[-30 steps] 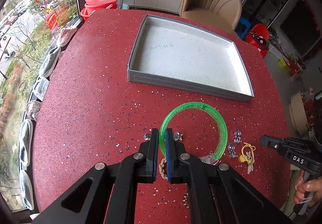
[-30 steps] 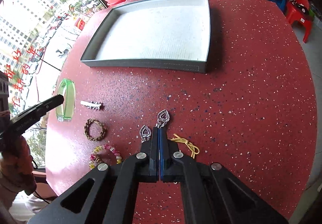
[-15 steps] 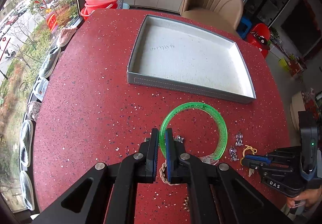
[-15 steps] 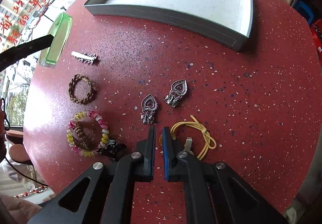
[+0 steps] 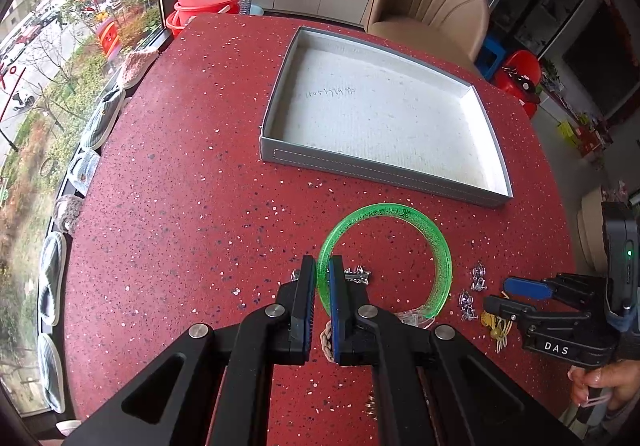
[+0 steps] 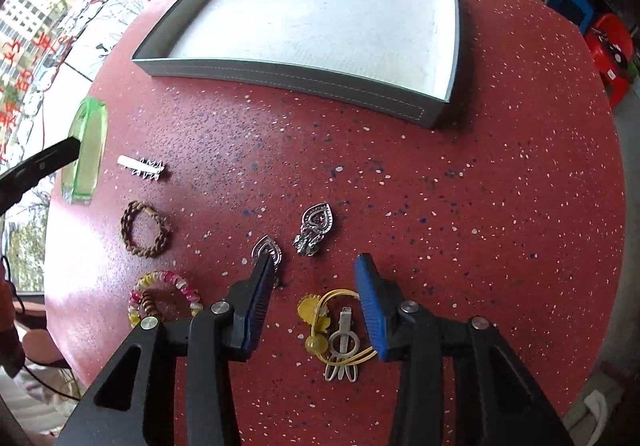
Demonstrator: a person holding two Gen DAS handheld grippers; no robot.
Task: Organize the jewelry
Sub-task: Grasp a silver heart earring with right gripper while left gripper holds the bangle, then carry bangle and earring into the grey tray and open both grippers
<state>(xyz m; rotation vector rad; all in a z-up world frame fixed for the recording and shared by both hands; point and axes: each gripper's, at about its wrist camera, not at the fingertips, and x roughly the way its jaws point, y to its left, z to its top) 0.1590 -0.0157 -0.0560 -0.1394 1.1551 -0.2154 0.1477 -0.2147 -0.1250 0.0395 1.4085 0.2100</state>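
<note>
My left gripper [image 5: 322, 278] clamps the rim of the translucent green plastic bangle [image 5: 434, 242], which extends forward and right toward the grey shallow tray [image 5: 384, 167]. My right gripper [image 6: 316, 278] is wide open; the yellow elastic hair tie with beads [image 6: 320, 320] lies between its fingers, its long axis along them.

I count one grey tray [image 6: 304, 79], one green bangle [image 5: 438, 242], two heart-shaped earrings [image 6: 316, 224], one braided brown ring [image 6: 146, 230], one beaded bracelet [image 6: 164, 280], one silver hair clip [image 6: 142, 167], one yellow hair tie [image 6: 320, 320] and one white clip [image 6: 342, 350].
</note>
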